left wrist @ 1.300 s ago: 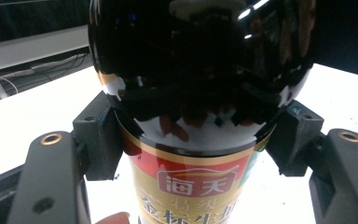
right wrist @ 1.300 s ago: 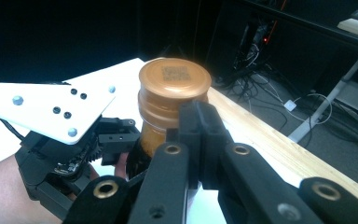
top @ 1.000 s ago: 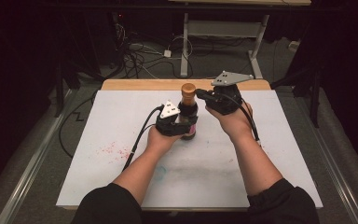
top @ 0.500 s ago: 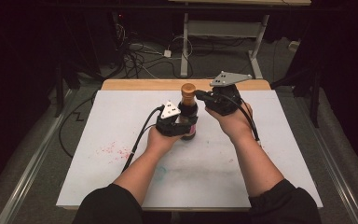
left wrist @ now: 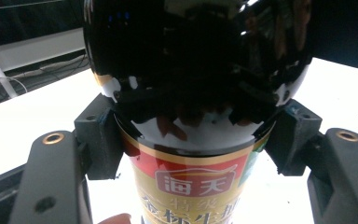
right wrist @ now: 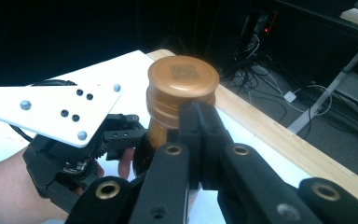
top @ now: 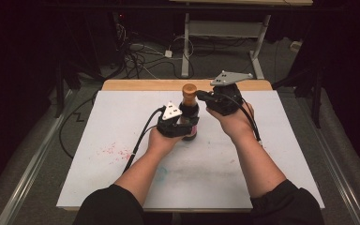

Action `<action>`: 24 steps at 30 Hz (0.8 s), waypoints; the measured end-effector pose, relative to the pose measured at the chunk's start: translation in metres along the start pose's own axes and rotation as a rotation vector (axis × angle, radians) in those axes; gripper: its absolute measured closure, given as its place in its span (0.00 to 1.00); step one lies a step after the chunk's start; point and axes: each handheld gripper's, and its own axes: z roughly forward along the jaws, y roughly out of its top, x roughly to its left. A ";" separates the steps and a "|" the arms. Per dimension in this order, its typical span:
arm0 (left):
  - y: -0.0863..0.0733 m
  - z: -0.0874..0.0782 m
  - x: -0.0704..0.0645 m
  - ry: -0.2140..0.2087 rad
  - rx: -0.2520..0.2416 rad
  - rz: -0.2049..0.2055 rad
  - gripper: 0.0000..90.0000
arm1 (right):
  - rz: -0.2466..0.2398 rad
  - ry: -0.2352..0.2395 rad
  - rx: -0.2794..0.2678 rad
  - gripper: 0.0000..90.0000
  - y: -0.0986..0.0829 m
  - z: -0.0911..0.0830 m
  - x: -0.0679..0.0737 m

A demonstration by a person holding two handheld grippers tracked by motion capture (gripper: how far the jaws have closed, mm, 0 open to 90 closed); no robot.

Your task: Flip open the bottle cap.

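So there's a white table [top: 262,187] with a wooden strip along the far edge and some faint red scribbles on the left, dark room around it, cables on the floor and another desk's legs behind. Dead center toward the back stands a dark glass sauce bottle [top: 189,117], upright, with a red and gold label and a brown cap [right wrist: 183,77]. Left gripper [left wrist: 191,135] has its jaws clamped on the bottle's body just under the shoulder. Right gripper [right wrist: 199,123] sits beside the neck right under the cap, jaws pressed together, gripping nothing as far as I can see. My guess: glass, full-ish, so heavy, slick and breakable. Hold the body firmly and grab the ridged cap to twist.
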 end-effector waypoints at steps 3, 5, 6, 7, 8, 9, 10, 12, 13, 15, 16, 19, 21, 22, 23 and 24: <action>0.000 0.000 0.000 0.001 -0.002 0.000 0.33 | 0.002 0.001 -0.003 1.00 0.000 0.000 0.000; 0.000 0.000 0.000 0.002 -0.002 0.001 0.33 | 0.003 0.000 -0.002 1.00 0.000 0.001 0.000; 0.000 0.000 0.000 0.002 -0.002 0.002 0.34 | 0.002 -0.001 -0.002 1.00 0.000 0.001 0.000; 0.000 0.000 0.000 0.002 -0.002 0.002 0.34 | 0.004 -0.001 -0.002 1.00 0.000 0.000 0.000; 0.000 0.000 0.000 0.002 -0.003 0.003 0.33 | 0.003 -0.001 -0.002 1.00 0.000 0.000 0.000; 0.000 0.000 0.000 0.003 -0.003 0.003 0.33 | 0.004 -0.002 -0.001 1.00 0.000 0.000 0.000; 0.000 0.000 0.000 0.003 -0.003 0.004 0.34 | 0.005 -0.001 -0.001 1.00 0.000 0.000 0.000; 0.000 0.000 0.000 0.002 -0.001 0.002 0.33 | 0.007 -0.002 0.000 1.00 0.001 0.000 0.000; 0.000 0.000 0.001 0.002 0.000 -0.001 0.34 | 0.004 -0.007 -0.001 1.00 0.001 0.000 0.000; -0.002 0.001 -0.003 -0.002 -0.001 0.025 0.34 | 0.034 0.018 -0.073 1.00 0.005 -0.005 -0.001; -0.003 0.001 -0.004 -0.011 -0.002 0.035 0.33 | 0.037 0.010 -0.104 1.00 0.011 -0.010 0.000; -0.003 0.004 -0.005 0.001 0.002 0.032 0.33 | -0.009 0.001 -0.120 1.00 0.032 -0.019 0.007; -0.001 0.002 -0.003 0.003 0.014 0.020 0.33 | -0.020 -0.006 -0.124 1.00 0.037 -0.024 0.008; 0.001 0.001 -0.001 0.008 0.014 0.003 0.33 | -0.022 -0.010 -0.125 1.00 0.037 -0.026 0.008; 0.002 0.001 0.000 0.009 0.016 -0.002 0.33 | -0.015 -0.014 -0.126 1.00 0.035 -0.027 0.006; 0.001 0.001 -0.001 0.007 0.018 0.003 0.33 | -0.006 -0.020 -0.122 1.00 0.031 -0.028 0.004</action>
